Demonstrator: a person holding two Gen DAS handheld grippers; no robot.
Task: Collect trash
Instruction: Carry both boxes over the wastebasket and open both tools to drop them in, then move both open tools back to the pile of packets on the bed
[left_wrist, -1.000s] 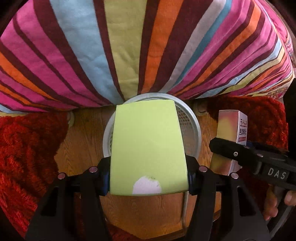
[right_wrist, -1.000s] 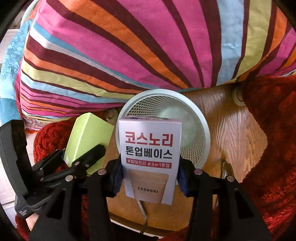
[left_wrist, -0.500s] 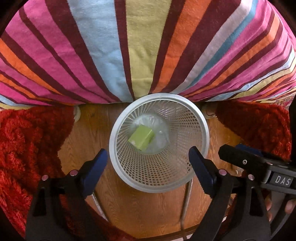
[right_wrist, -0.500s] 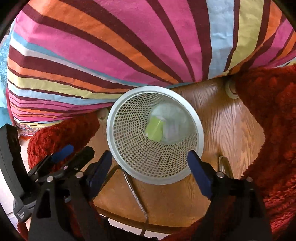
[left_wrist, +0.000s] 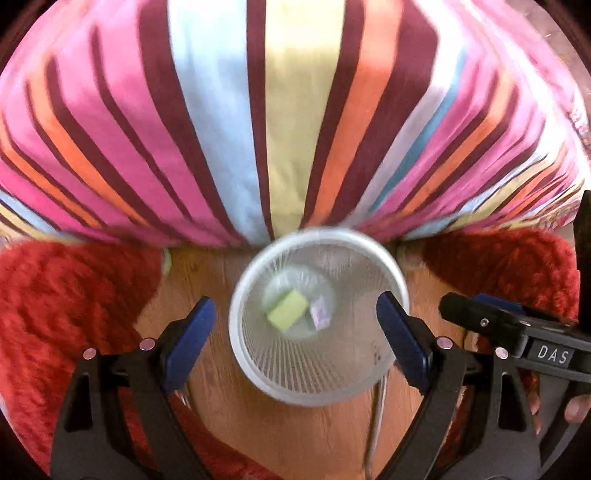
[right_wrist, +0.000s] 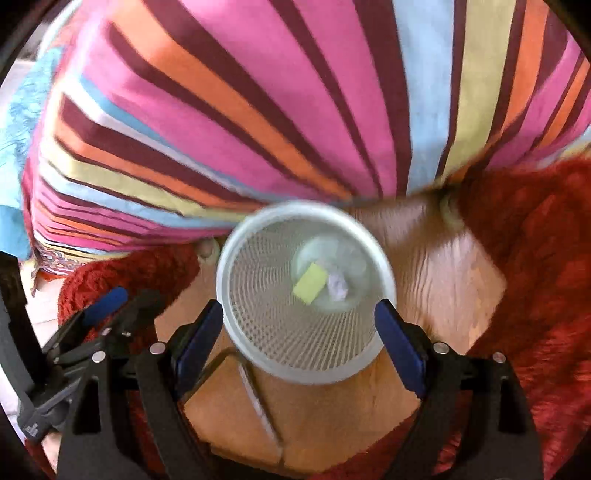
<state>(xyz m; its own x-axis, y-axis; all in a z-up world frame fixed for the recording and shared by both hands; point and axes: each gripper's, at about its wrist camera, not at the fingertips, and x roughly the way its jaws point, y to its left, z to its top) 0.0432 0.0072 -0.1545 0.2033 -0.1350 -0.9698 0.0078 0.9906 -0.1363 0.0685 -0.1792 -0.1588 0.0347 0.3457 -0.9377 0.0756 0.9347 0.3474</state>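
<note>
A white mesh wastebasket stands on the wood floor, also in the right wrist view. At its bottom lie a lime-green box and a pale lilac box. My left gripper is open and empty above the basket's mouth. My right gripper is open and empty above it too. The right gripper shows at the right edge of the left wrist view; the left gripper shows at the lower left of the right wrist view.
A striped bedspread hangs down just behind the basket. Red shaggy rugs lie on both sides of the wood floor. A thin metal rod lies on the floor in front of the basket.
One second ago each gripper held a box over the basket. Both opened and the boxes fell in. Since then both grippers have risen, so the basket looks smaller.
</note>
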